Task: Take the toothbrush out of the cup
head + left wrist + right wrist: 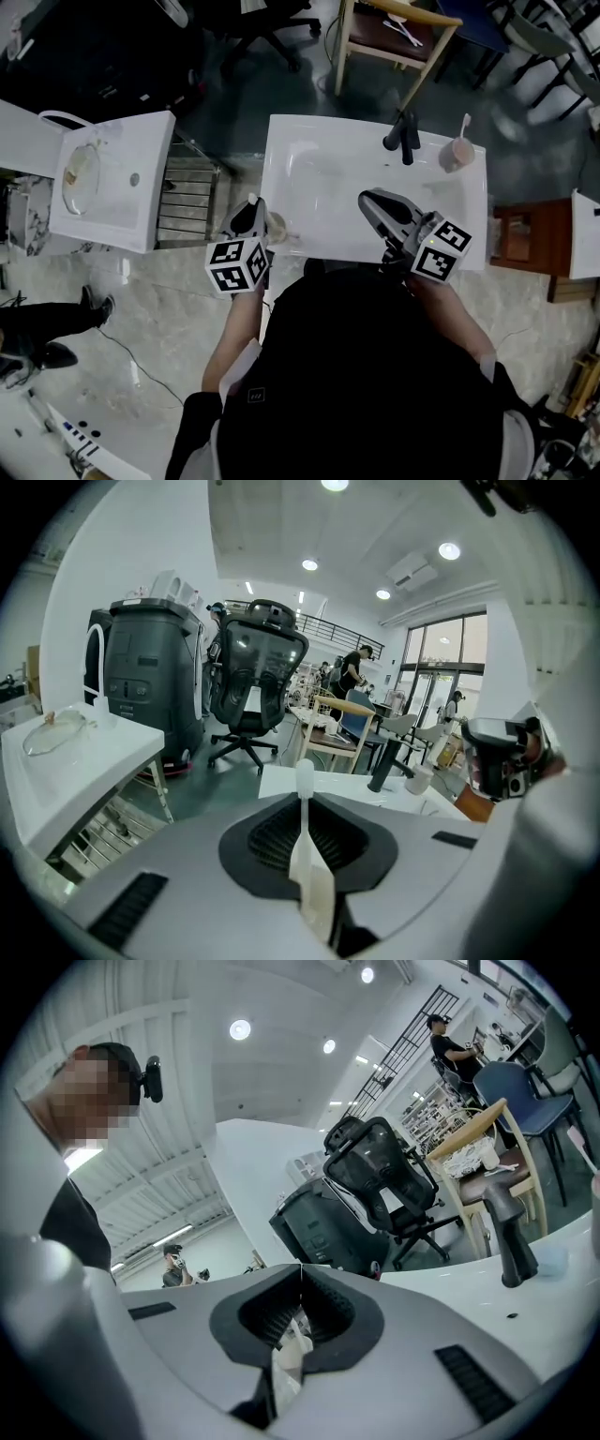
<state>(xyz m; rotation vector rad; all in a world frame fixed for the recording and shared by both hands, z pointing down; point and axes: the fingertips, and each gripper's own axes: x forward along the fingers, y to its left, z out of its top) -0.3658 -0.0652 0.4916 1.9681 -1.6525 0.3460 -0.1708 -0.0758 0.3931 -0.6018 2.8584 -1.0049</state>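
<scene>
A white toothbrush (303, 841) stands up between the jaws of my left gripper (305, 803), bristle end pointing away; the pads press on its handle. In the head view the left gripper (251, 208) hovers at the near left edge of the white sink (328, 178). A pink cup (457, 153) with another white brush in it stands on the sink's far right corner, beside the black faucet (403, 139). My right gripper (371, 200) is over the basin's near right part, its jaws shut (300, 1269) with nothing gripped.
A small beige thing (277, 229) lies on the sink rim beside the left gripper. A second white basin (112, 178) stands to the left, a wooden chair (394, 37) behind the sink, a brown cabinet (520, 234) to the right. A black office chair (258, 682) is farther off.
</scene>
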